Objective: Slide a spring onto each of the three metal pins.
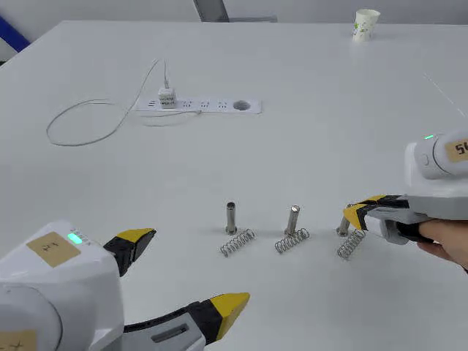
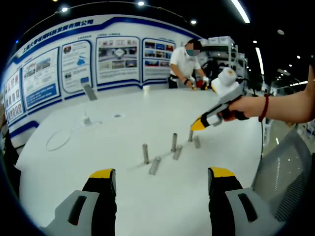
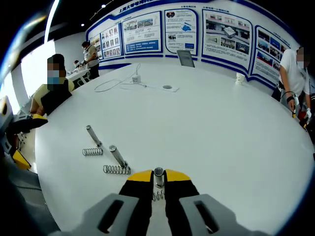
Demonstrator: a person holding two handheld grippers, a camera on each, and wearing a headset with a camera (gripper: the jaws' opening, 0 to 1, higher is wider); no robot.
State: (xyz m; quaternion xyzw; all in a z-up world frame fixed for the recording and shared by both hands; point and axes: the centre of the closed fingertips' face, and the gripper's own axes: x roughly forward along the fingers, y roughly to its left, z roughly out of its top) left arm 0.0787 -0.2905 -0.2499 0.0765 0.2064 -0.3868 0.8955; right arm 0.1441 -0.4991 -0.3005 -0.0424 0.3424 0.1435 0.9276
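Standing upright in a row on the white table (image 1: 307,146), the middle pin (image 1: 293,218) is flanked by the left pin (image 1: 231,217) and the right pin (image 1: 343,227), with the middle spring (image 1: 292,240), left spring (image 1: 238,243) and right spring (image 1: 351,244) each lying flat at its own pin's foot. The right gripper (image 3: 158,179) is clenched on the right pin. The left gripper (image 2: 162,173), jaws spread wide and holding nothing, hangs nearer the person than the middle pin.

Left tongs (image 2: 162,172) wide apart, right tongs (image 3: 158,176) together (hand-held)
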